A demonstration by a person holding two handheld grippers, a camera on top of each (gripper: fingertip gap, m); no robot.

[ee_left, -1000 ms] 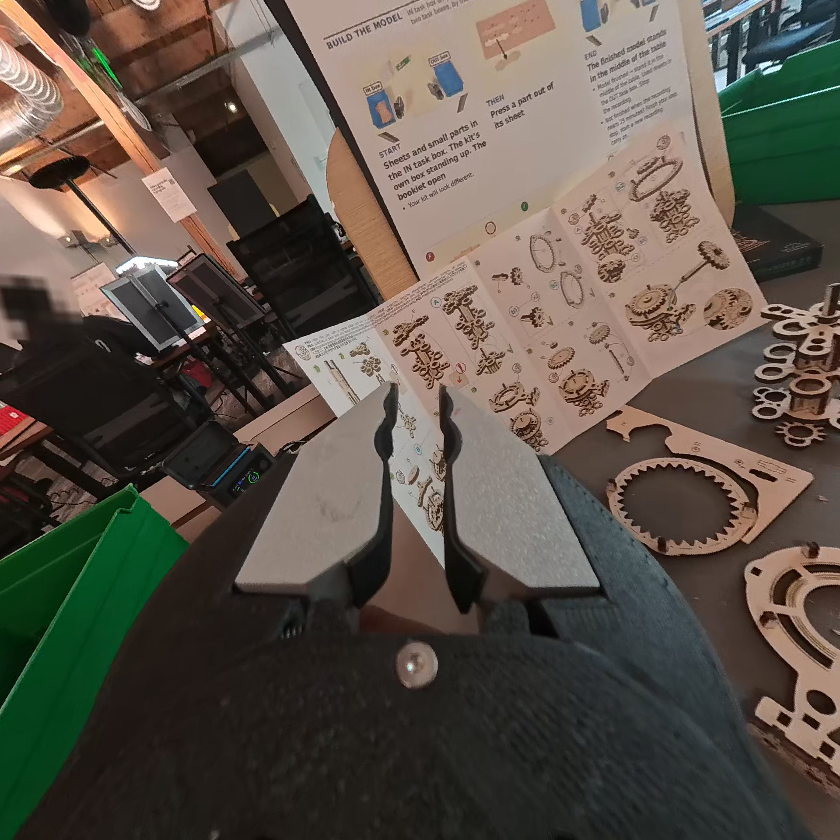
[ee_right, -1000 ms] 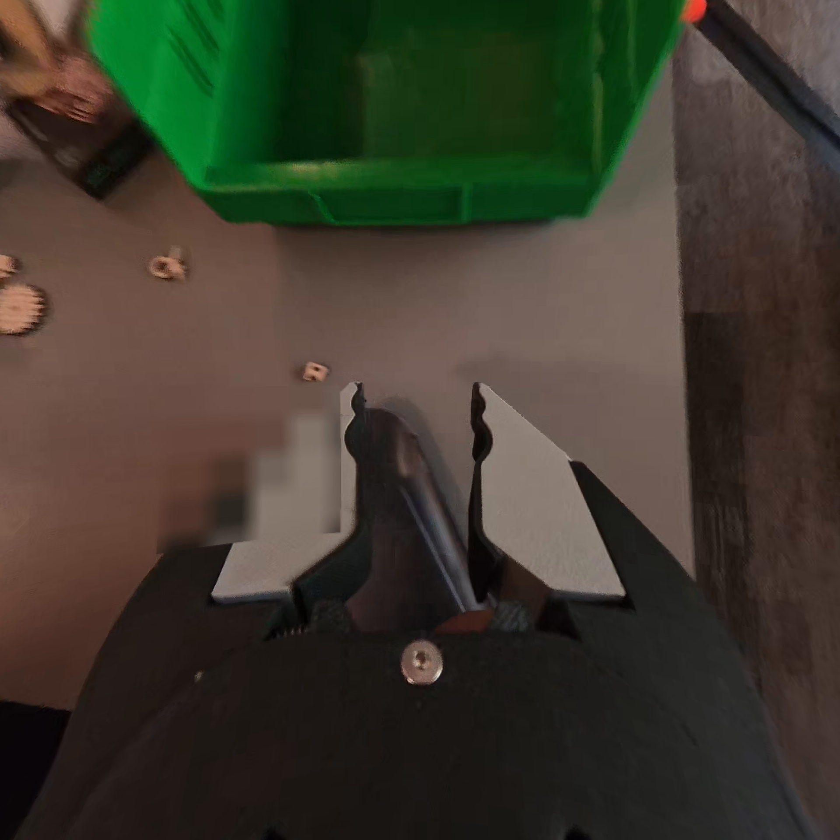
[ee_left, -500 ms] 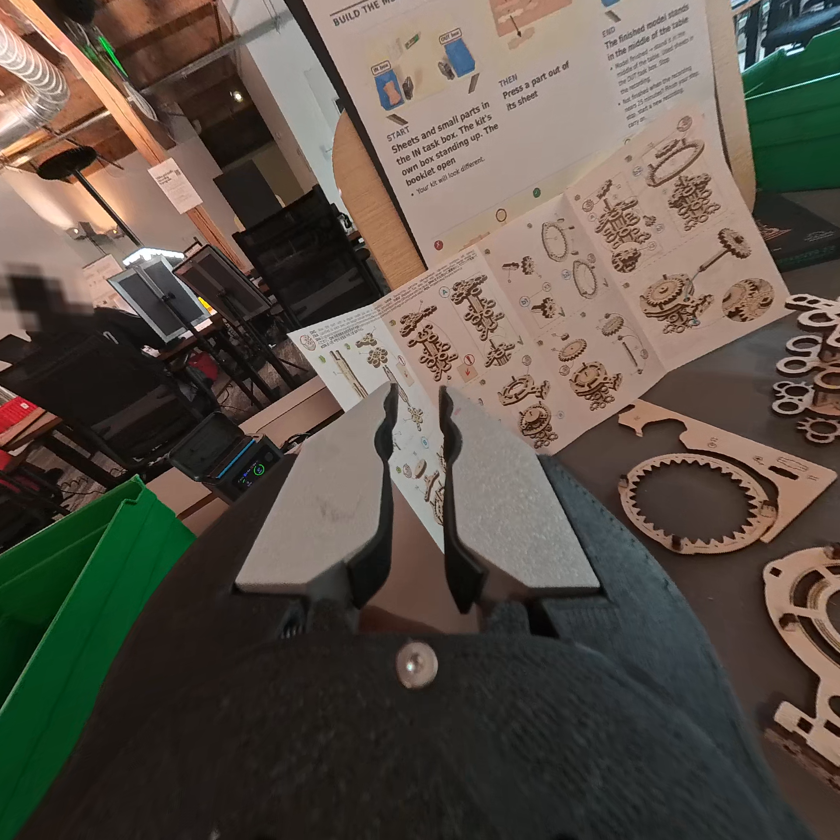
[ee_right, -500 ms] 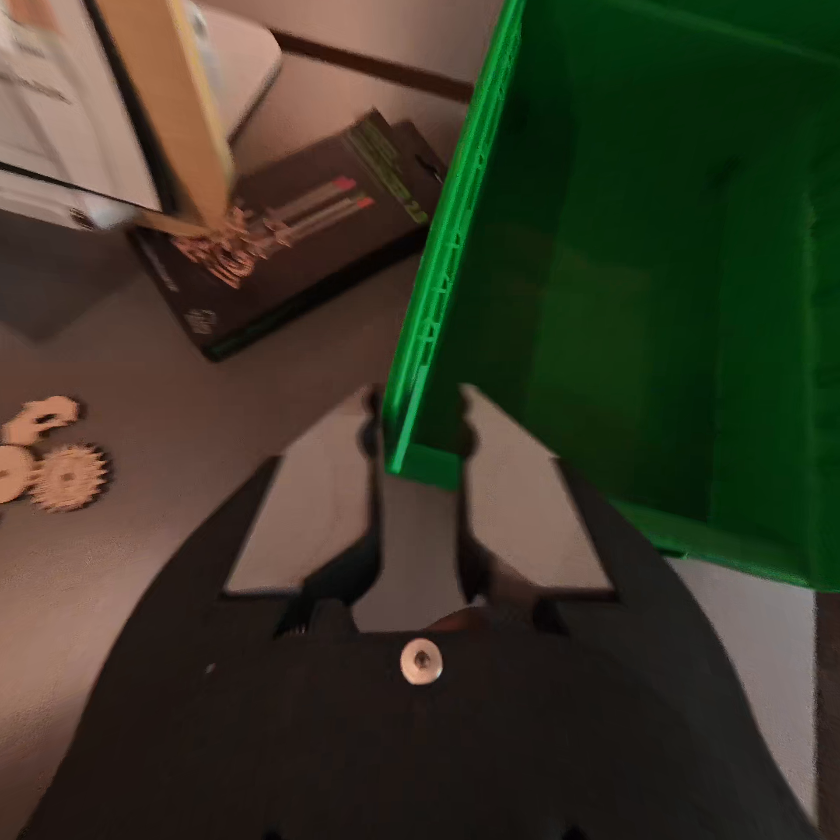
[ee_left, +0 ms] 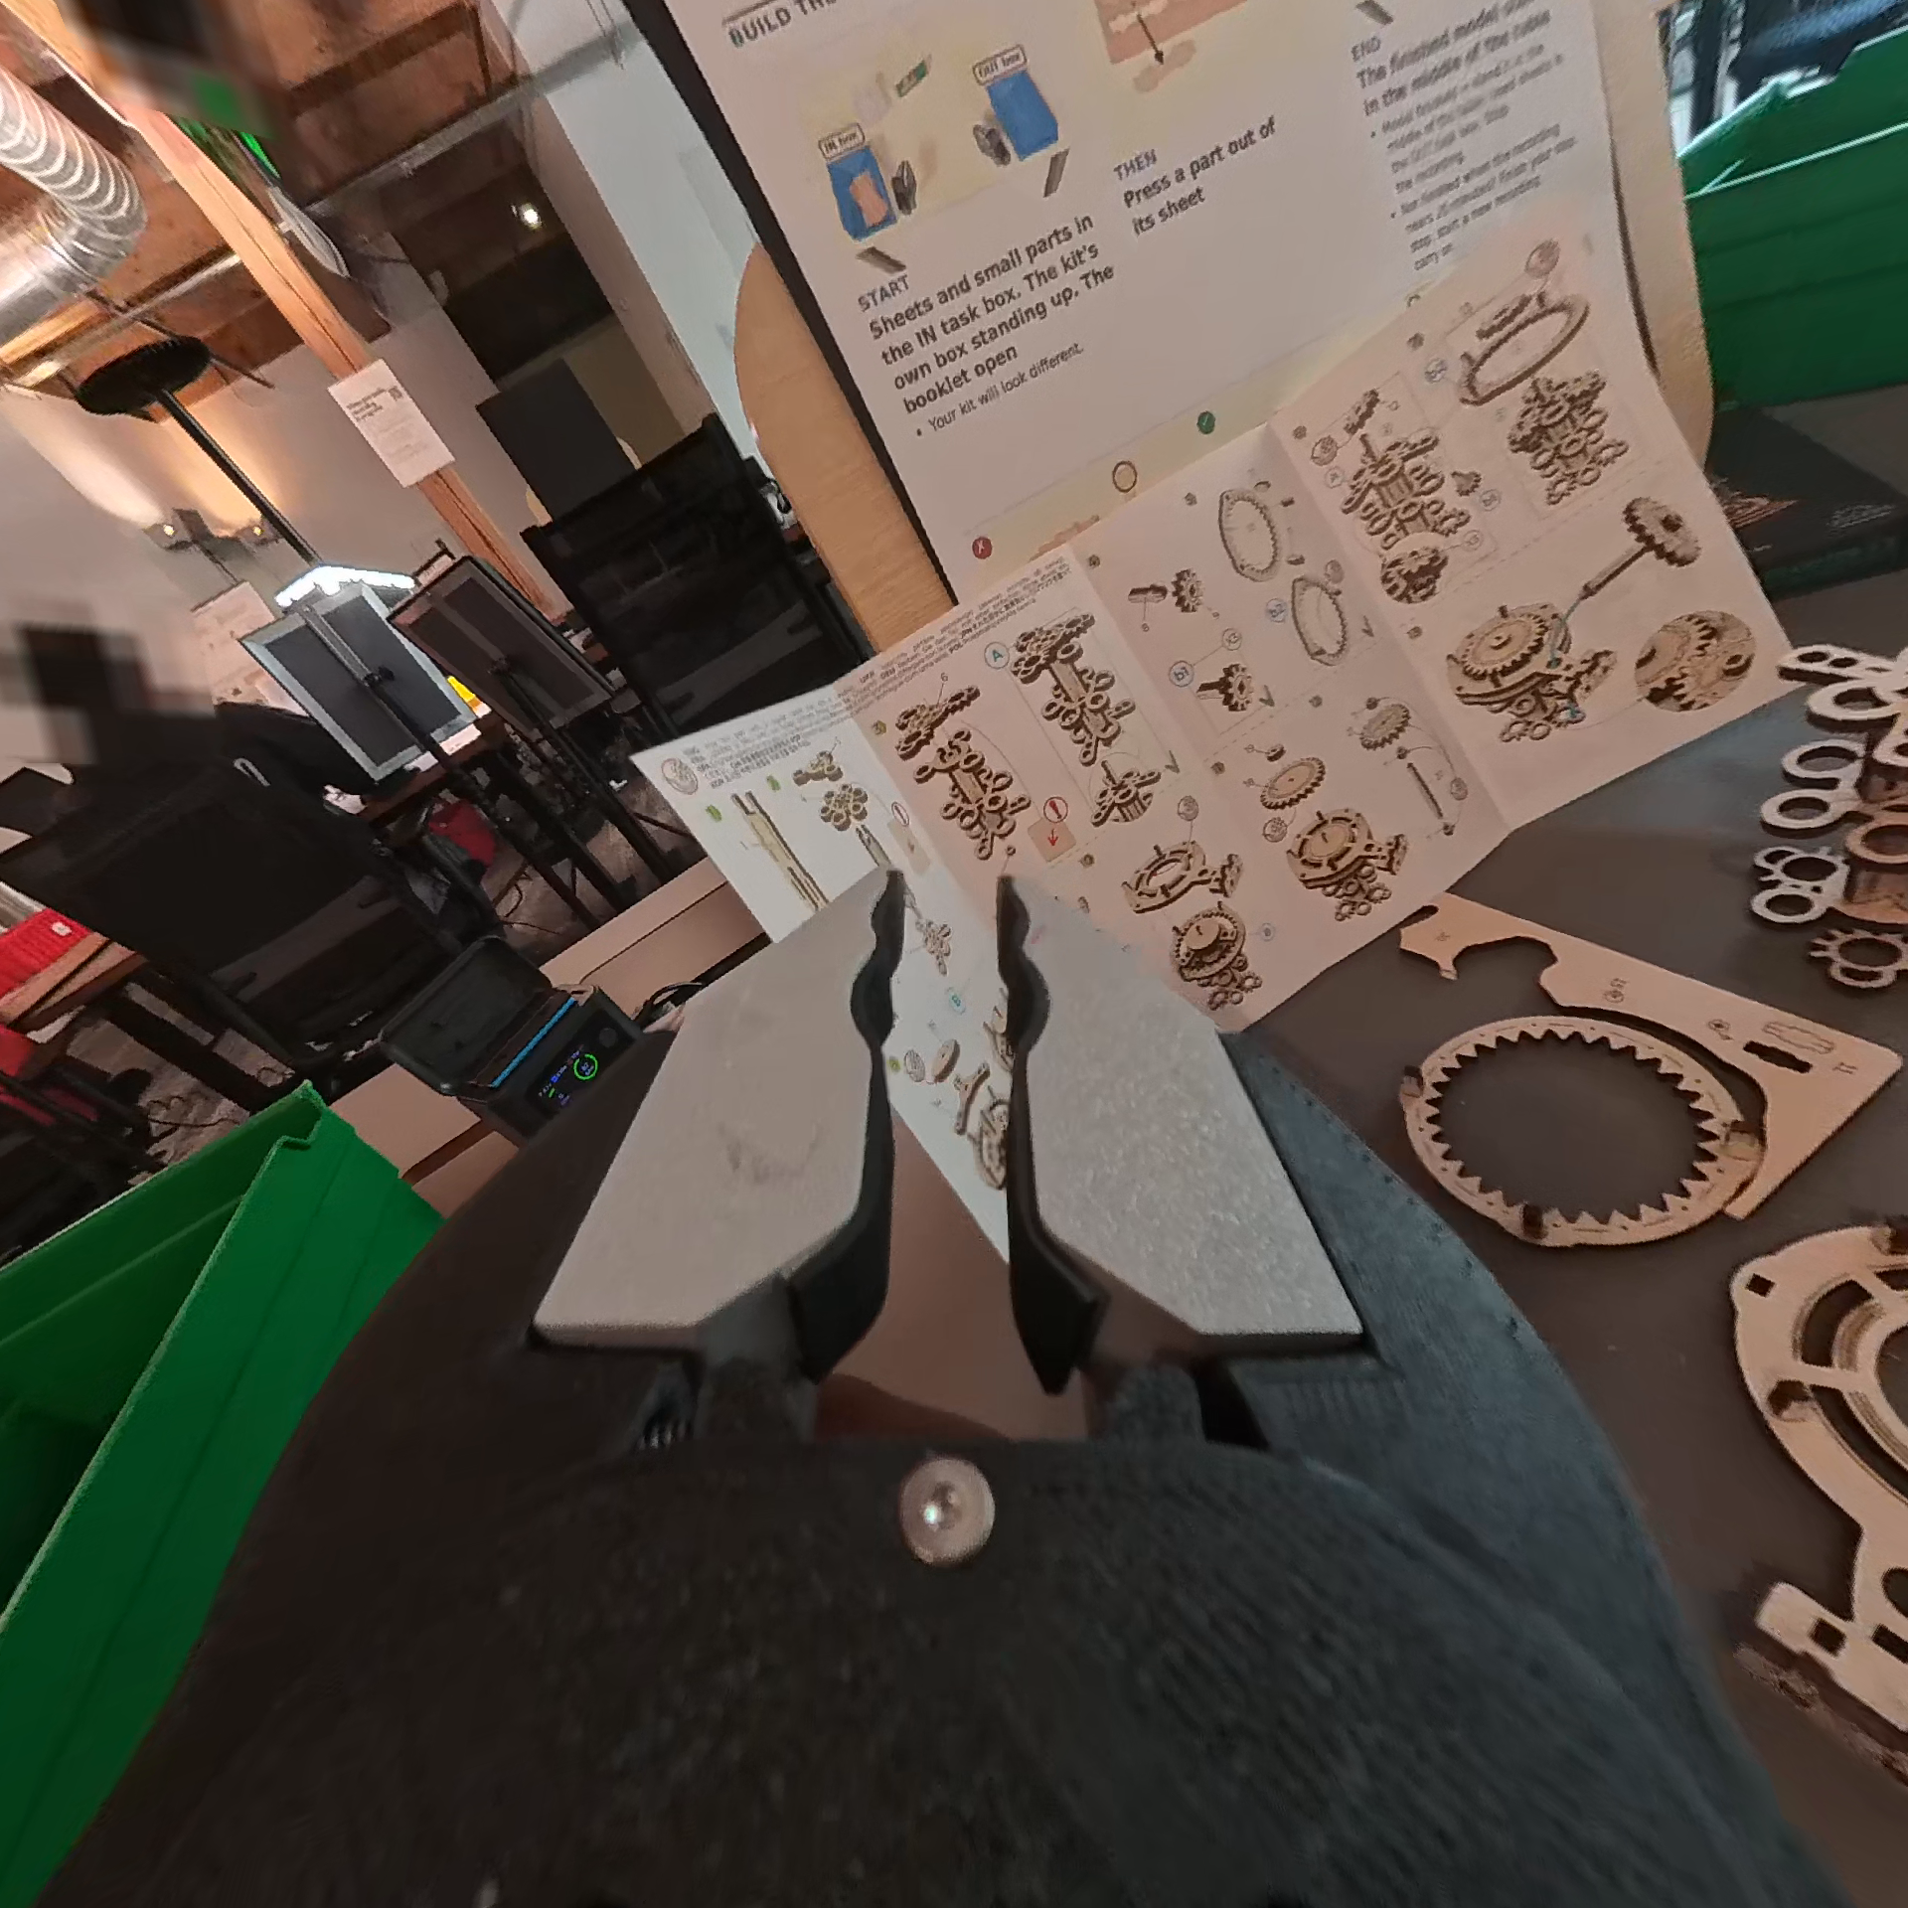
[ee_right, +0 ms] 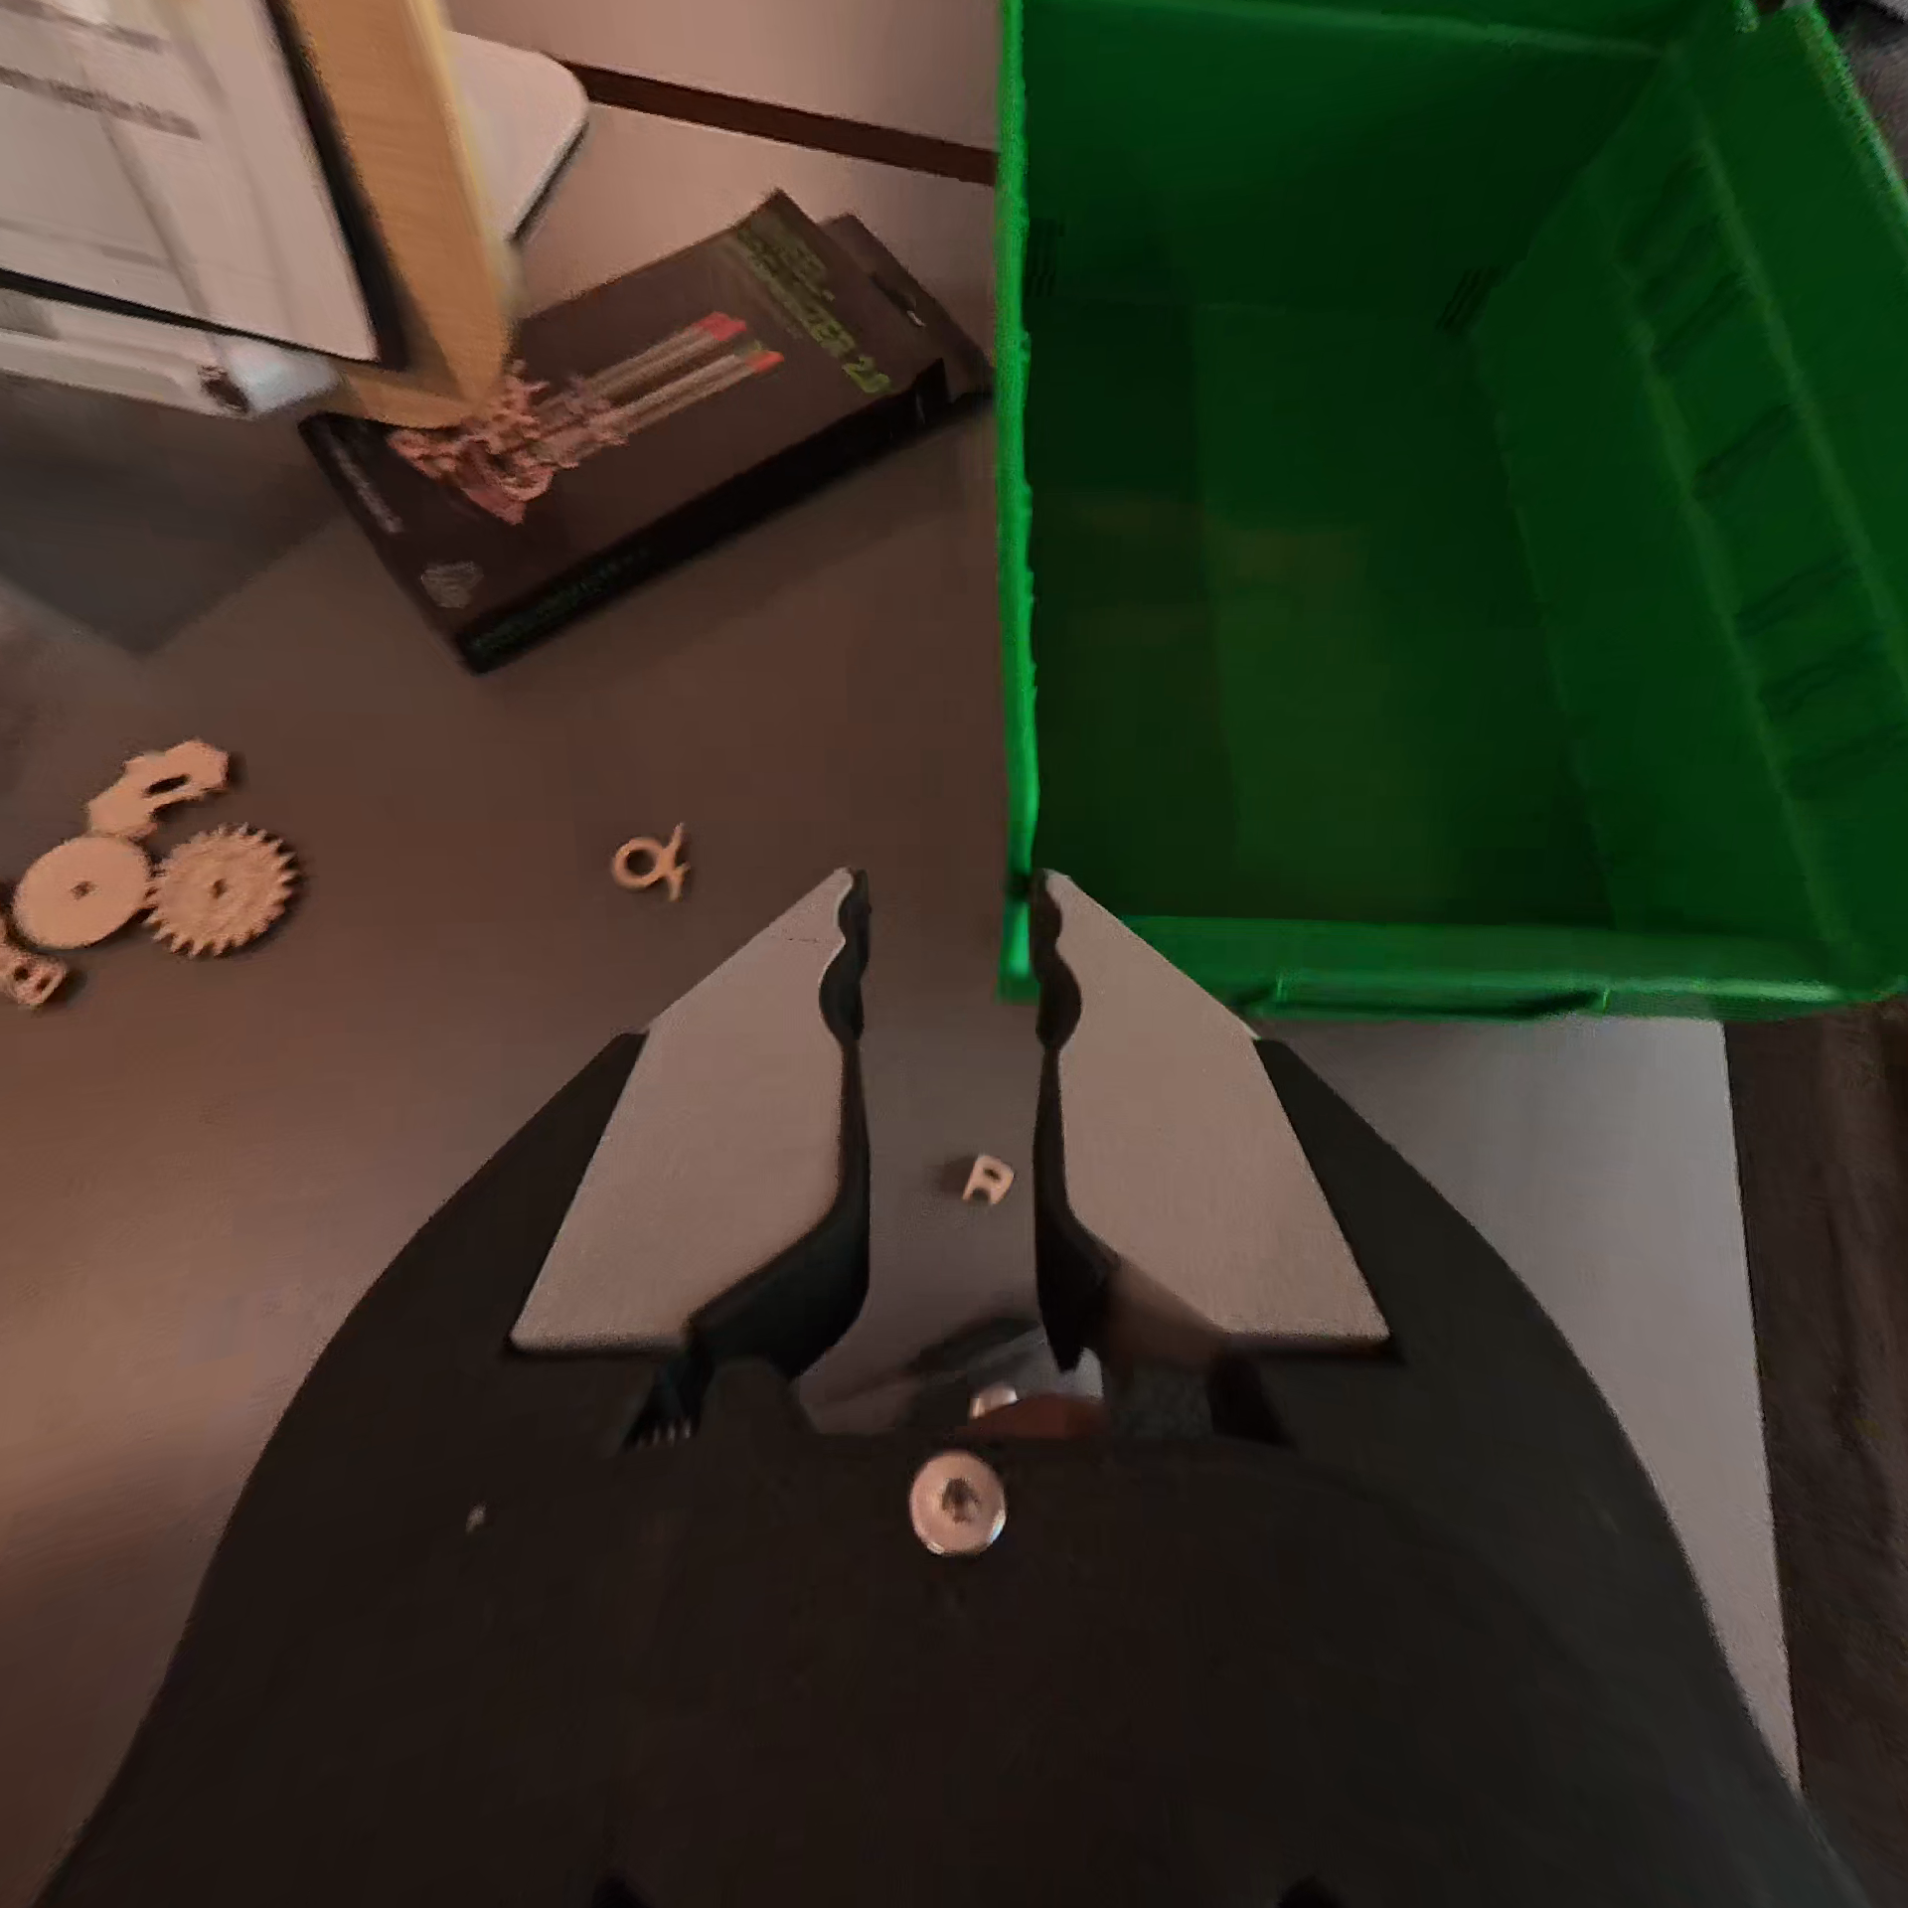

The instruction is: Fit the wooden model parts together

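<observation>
My left gripper [ee_left: 950, 898] is open by a narrow gap and empty, held above the table in front of the folded instruction booklet [ee_left: 1291, 702]. To its right lie a wooden sheet with a ring gear [ee_left: 1580, 1125], a round wooden frame part [ee_left: 1817, 1373] and a stacked ring assembly [ee_left: 1848, 816]. My right gripper [ee_right: 950, 898] is open and empty, above the table by the near left corner of a green bin [ee_right: 1445, 516]. A tiny wooden piece [ee_right: 986, 1177] lies on the table between its fingers. A small looped piece [ee_right: 650, 862] and two gears [ee_right: 217, 888] lie to the left.
A poster board [ee_left: 1136, 207] stands behind the booklet. A black kit box [ee_right: 640, 434] lies flat left of the bin. Another green bin [ee_left: 155, 1342] sits at the left table edge, next to a small black device [ee_left: 516, 1043]. The table's right edge [ee_right: 1755, 1342] is close. Some 50 centimeters of space lies between my two pairs of fingers.
My right gripper swung from facing the bin's front to its left corner, then drew back a little, with its jaws a bit narrower. My left gripper drifted slightly and stayed empty.
</observation>
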